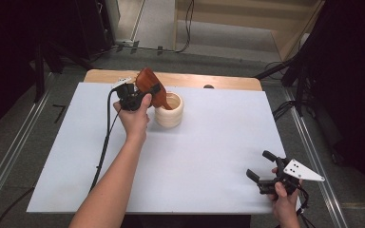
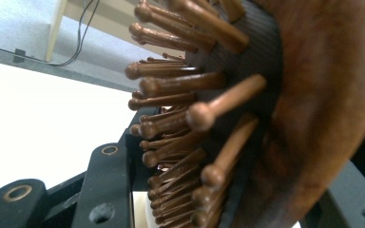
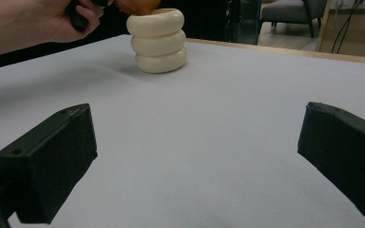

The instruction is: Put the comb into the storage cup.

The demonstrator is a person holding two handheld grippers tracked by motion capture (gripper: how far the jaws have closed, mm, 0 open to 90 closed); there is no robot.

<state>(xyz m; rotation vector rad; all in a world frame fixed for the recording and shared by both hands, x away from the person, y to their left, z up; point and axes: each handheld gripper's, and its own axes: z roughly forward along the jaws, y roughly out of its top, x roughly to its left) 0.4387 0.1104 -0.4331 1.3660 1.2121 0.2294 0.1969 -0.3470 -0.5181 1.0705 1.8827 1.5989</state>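
Note:
A brown wooden hairbrush (image 1: pixel 147 78) leans tilted, its handle down inside a cream ribbed cup (image 1: pixel 169 111) at the back of the white table sheet (image 1: pixel 195 156). My left gripper (image 1: pixel 147 91) is around the brush head. In the left gripper view the bristles (image 2: pixel 209 109) face the left jaw, and a thin dark gap separates the brush back (image 2: pixel 323 95) from the right jaw, so the jaws look slightly open around it. My right gripper (image 1: pixel 258 164) rests open and empty at the front right, and its own view looks across the sheet to the cup (image 3: pixel 158 40).
The left gripper's cable (image 1: pixel 105 137) trails over the left side of the sheet. A wooden table edge (image 1: pixel 195 80) shows behind the sheet. Cables and stand legs (image 1: pixel 285 109) lie on the floor right of the table.

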